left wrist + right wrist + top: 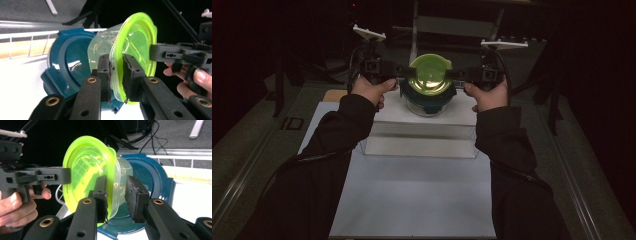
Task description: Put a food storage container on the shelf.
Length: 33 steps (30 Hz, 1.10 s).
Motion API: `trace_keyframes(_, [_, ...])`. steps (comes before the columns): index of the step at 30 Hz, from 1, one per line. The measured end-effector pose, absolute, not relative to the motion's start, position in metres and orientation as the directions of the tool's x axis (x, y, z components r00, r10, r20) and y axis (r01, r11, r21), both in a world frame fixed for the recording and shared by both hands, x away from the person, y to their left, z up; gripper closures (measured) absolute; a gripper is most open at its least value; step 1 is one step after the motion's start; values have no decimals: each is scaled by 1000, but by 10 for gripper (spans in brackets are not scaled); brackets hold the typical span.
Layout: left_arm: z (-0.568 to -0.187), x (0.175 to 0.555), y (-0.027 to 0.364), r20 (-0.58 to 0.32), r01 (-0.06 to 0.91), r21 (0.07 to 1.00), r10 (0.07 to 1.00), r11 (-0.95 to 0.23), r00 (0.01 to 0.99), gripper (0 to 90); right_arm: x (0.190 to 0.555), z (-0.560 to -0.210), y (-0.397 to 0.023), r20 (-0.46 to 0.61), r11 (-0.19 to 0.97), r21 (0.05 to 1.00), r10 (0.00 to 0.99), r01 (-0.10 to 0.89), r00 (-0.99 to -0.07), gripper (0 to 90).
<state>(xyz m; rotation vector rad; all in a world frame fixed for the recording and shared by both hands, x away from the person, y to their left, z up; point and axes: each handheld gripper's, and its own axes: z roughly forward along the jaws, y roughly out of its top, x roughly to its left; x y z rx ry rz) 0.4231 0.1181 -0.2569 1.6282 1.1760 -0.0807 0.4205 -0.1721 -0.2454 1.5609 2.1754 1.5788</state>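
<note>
Green lid (430, 75) sits atop the clear tub (430, 104), above the blue lid (428, 95). We've got the left claw (116, 72) pinching its rim; the right claw (117, 195) straddles the rim opposite, slack. Thin, slick, springy plastic — we'd grip the rim only.

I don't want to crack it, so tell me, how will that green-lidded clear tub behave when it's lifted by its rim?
The tub looks like thin clear plastic, so probably light and a bit bendy at the rim. Its glossy green lid may be slippery between the left claw pads. Held from both sides, it could tilt if the right claw lets go.
</note>
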Motion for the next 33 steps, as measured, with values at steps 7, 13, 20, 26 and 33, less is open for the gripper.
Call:
trace_keyframes(7, [-263, 432, 114, -597, 719, 690, 630, 86, 497, 656, 434, -250, -174, 510, -63, 703, 738, 708, -441, 615])
trace_keyframes(13, [-262, 433, 113, -570, 700, 708, 659, 91, 491, 513, 437, -250, -171, 507, -54, 701, 738, 711, -445, 536])
trace_keyframes(20, [-257, 425, 120, -534, 627, 774, 627, 92, 568, 338, 433, -242, -167, 454, -33, 753, 749, 657, -483, 402])
trace_keyframes(26, [-251, 413, 127, -502, 571, 815, 607, 96, 616, 169, 424, -235, -166, 430, 16, 775, 719, 632, -545, 269])
trace_keyframes(33, [-248, 397, 127, -449, 523, 850, 602, 60, 661, 8, 412, -230, -166, 395, 49, 794, 716, 606, -576, 215])
